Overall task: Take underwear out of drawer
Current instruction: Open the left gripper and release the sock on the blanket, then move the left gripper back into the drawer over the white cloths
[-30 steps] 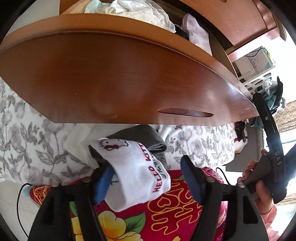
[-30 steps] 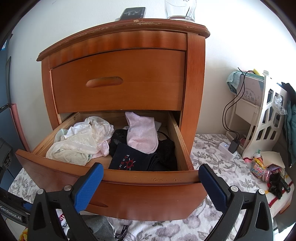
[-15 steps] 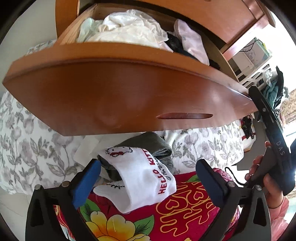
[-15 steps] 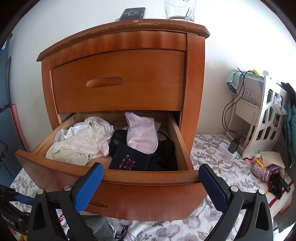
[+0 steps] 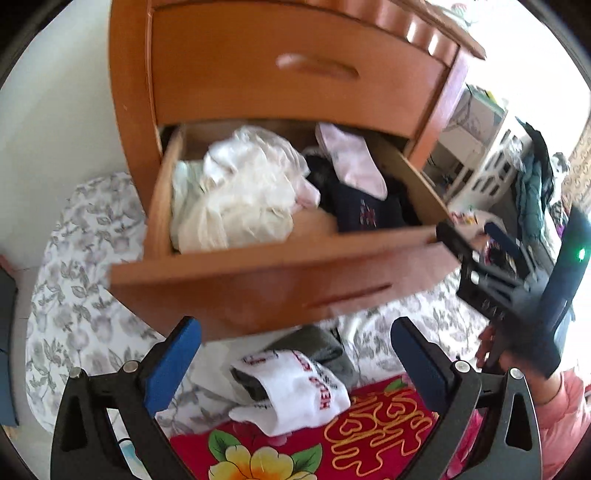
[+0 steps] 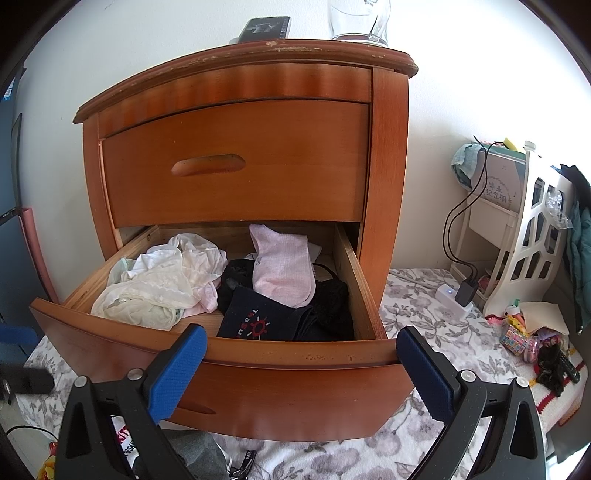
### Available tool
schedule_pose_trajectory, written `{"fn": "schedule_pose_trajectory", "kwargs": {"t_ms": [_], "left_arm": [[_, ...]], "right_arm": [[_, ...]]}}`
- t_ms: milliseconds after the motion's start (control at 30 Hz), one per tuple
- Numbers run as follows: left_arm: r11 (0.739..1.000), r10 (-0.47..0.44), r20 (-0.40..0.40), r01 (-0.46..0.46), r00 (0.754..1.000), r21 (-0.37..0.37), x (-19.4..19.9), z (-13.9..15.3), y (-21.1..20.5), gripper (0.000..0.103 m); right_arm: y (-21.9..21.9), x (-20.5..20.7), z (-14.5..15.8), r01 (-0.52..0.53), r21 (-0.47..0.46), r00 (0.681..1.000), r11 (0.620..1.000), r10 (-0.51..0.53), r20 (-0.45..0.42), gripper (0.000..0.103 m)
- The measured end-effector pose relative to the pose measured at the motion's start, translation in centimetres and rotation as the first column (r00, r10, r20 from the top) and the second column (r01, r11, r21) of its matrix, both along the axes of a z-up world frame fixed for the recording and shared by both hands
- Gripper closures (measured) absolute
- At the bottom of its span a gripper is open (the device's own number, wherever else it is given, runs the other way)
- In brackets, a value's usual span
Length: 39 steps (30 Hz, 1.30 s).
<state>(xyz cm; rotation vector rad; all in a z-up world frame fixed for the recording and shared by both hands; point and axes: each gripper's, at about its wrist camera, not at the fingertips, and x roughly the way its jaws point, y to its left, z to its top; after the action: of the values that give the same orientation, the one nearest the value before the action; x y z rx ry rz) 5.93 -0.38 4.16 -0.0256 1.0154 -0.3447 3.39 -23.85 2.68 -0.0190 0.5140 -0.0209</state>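
The lower drawer [image 5: 258, 258] of the wooden nightstand stands pulled out. Inside lie crumpled white underwear [image 5: 240, 199] on the left, a pink sock [image 5: 351, 166] and a dark navy garment [image 5: 369, 214] on the right. My left gripper [image 5: 295, 328] hangs open and empty in front of the drawer, above a white Hello Kitty sock [image 5: 295, 387] that rests on a grey garment [image 5: 317, 347]. My right gripper [image 6: 301, 339] is open and empty just before the drawer's front rim [image 6: 258, 354], with the white underwear [image 6: 159, 280] and the pink sock [image 6: 284, 266] beyond it.
The upper drawer [image 6: 236, 166] is shut; a glass [image 6: 360, 18] and a phone [image 6: 264, 27] sit on the nightstand's top. A white rack [image 6: 532, 236] and a charger block [image 6: 452, 297] with cables stand to the right. Floral bedding [image 5: 81, 258] and a red flowered blanket [image 5: 369, 435] lie below.
My left gripper spread wider, let the white sock drop onto the grey garment and rose, so its view now looks down into the drawer. The right gripper stayed still.
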Motion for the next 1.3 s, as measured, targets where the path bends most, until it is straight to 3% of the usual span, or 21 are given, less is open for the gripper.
{"fn": "schedule_pose_trajectory", "kwargs": {"t_ms": [133,333,533,667,933,1300], "left_arm": [[0.998,0.064,0.029,-0.065,0.998,0.023,0.8,1.0,0.7,0.001],[0.970,0.186,0.115,-0.201,0.976,0.136,2.3,2.6,2.3,0.001],[0.941,0.260,0.098,-0.275,0.961,0.198,5.0,2.8,3.2,0.001],[0.932,0.271,0.046,-0.274,0.962,0.236,7.0,2.8,3.2,0.001],[0.960,0.260,-0.111,-0.244,0.959,0.137,11.2,3.0,2.8,0.001],[0.967,0.219,-0.249,-0.175,0.943,0.186,15.0,0.3,0.9,0.001]], "right_arm": [[0.0,0.0,0.0,0.000,0.000,1.000,1.000,0.000,0.000,0.000],[0.0,0.0,0.0,0.000,0.000,1.000,1.000,0.000,0.001,0.000],[0.0,0.0,0.0,0.000,0.000,1.000,1.000,0.000,0.001,0.000],[0.0,0.0,0.0,-0.001,0.000,1.000,1.000,0.001,0.002,0.000],[0.0,0.0,0.0,-0.001,0.000,1.000,1.000,0.001,0.002,0.000],[0.2,0.3,-0.2,-0.004,0.000,1.000,1.000,0.004,0.005,0.000]]}}
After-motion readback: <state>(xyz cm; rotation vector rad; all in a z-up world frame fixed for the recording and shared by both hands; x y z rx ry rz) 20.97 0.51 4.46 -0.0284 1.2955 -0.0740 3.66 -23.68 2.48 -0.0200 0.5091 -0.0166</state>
